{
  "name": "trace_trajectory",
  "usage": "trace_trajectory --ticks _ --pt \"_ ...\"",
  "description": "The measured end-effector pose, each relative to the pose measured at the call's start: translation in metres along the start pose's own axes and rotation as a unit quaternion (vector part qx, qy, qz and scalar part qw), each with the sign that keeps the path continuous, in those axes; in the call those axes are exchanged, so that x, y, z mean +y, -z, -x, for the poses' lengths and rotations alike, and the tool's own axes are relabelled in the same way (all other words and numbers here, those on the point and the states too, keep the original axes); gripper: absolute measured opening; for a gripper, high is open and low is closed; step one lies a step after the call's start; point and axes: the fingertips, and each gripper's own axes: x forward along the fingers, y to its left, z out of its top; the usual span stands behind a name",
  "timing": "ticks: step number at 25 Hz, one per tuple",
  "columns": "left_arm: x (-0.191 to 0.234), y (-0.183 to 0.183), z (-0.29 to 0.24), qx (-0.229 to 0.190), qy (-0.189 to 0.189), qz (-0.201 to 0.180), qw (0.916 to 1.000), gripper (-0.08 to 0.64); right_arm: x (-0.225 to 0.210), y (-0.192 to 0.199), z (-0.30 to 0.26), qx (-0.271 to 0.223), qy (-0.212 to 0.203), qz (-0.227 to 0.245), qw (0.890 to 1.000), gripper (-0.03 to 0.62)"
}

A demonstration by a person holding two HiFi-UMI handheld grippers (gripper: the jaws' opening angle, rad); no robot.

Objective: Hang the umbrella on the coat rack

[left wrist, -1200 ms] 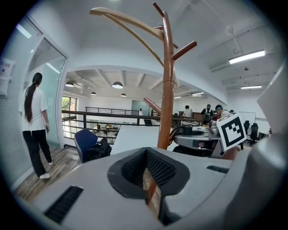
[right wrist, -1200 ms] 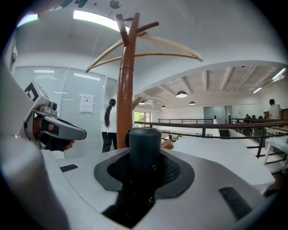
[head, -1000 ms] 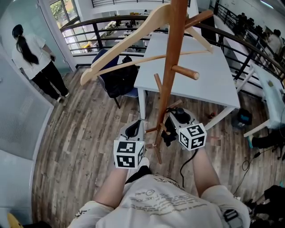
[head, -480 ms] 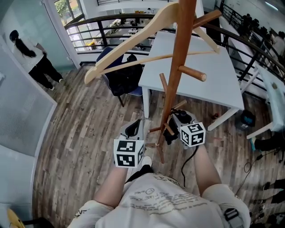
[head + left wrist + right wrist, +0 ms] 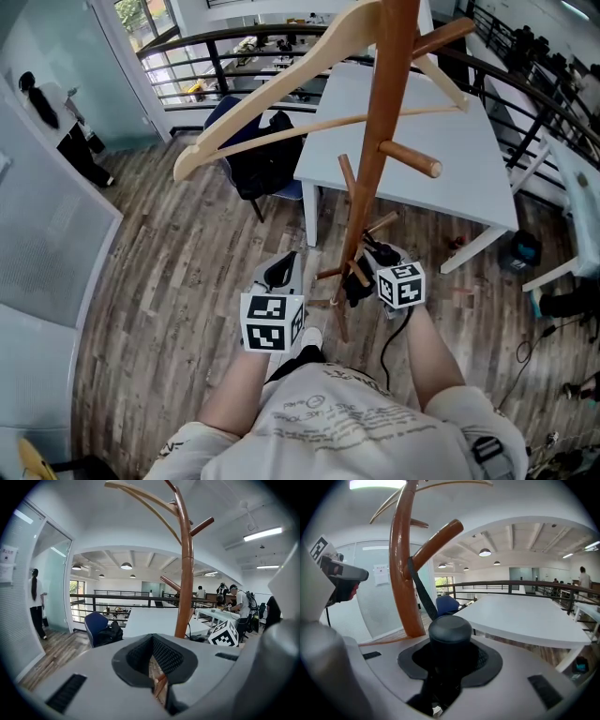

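The wooden coat rack (image 5: 380, 159) stands right in front of me, and its pole fills both gripper views (image 5: 186, 573) (image 5: 401, 573). My right gripper (image 5: 364, 274) (image 5: 450, 654) is shut on the black umbrella's round handle (image 5: 450, 629), close to the pole. The umbrella's black strap (image 5: 421, 595) runs up to the crook of a slanted peg (image 5: 436, 538). In the head view the umbrella (image 5: 360, 284) is a dark bundle beside the pole. My left gripper (image 5: 281, 272) (image 5: 157, 667) hangs to the pole's left, shut and holding nothing.
A wooden clothes hanger (image 5: 281, 94) hangs from the rack's top. Behind the rack are a white table (image 5: 441, 141) and a blue chair with a black bag (image 5: 253, 159). A person (image 5: 56, 122) stands by the glass wall at far left. A black railing (image 5: 216, 37) runs along the back.
My right gripper has sunk lower beside the pole with the umbrella in it. The left gripper has stayed put. The person at far left has moved further away.
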Motion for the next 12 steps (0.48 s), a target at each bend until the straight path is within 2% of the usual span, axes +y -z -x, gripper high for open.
trace_trajectory --ticks 5,12 --pt "0.003 0.002 -0.006 0.008 0.0 -0.002 1.0 0.005 0.002 0.025 -0.01 0.005 -0.01 -0.004 1.0 0.133" --pt "0.002 0.005 -0.011 0.012 0.003 -0.006 0.9999 0.005 0.024 0.031 -0.022 -0.014 -0.033 -0.002 0.999 0.138"
